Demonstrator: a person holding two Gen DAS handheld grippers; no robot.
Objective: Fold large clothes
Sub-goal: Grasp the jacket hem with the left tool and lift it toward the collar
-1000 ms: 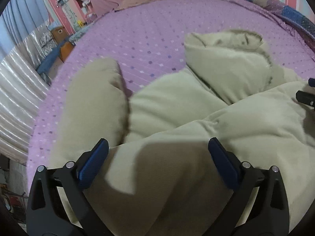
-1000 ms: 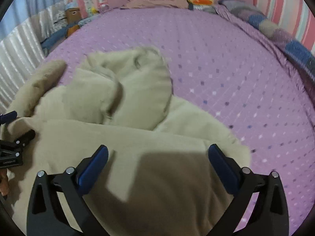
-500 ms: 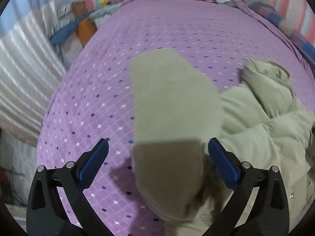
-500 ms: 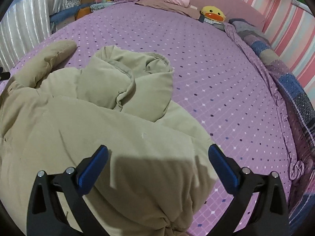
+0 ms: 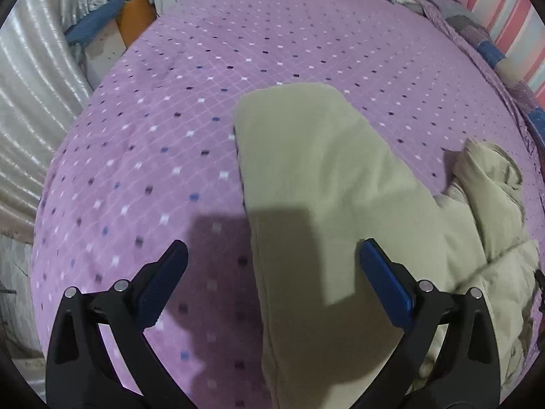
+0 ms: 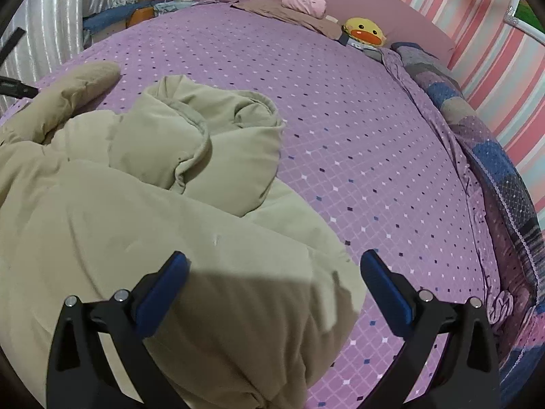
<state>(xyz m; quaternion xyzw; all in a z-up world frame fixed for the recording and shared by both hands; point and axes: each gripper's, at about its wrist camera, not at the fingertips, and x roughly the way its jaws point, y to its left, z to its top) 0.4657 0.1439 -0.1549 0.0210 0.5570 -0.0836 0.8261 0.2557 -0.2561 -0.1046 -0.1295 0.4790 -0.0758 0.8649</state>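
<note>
A large beige padded jacket [image 6: 143, 225] lies crumpled on the purple dotted bed [image 6: 340, 129]. Its hood [image 6: 211, 143] is bunched on top of the body. One sleeve [image 5: 316, 177] lies flat, stretching away from the body; it also shows in the right wrist view [image 6: 68, 95] at the far left. My left gripper [image 5: 272, 283] is open and empty, hovering over the near end of that sleeve. My right gripper [image 6: 272, 289] is open and empty above the jacket's body near its right edge.
A yellow duck plush [image 6: 364, 30], a pink folded item [image 6: 305, 3] and a brown cloth lie at the bed's head. A patchwork blanket [image 6: 483, 143] runs along the right side. Silver curtain [image 5: 30, 78] and boxes [image 5: 134, 24] stand left of the bed.
My left gripper has swung left from the jacket's body to over the sleeve. My right gripper has lifted and drawn back from the body. Both stayed open.
</note>
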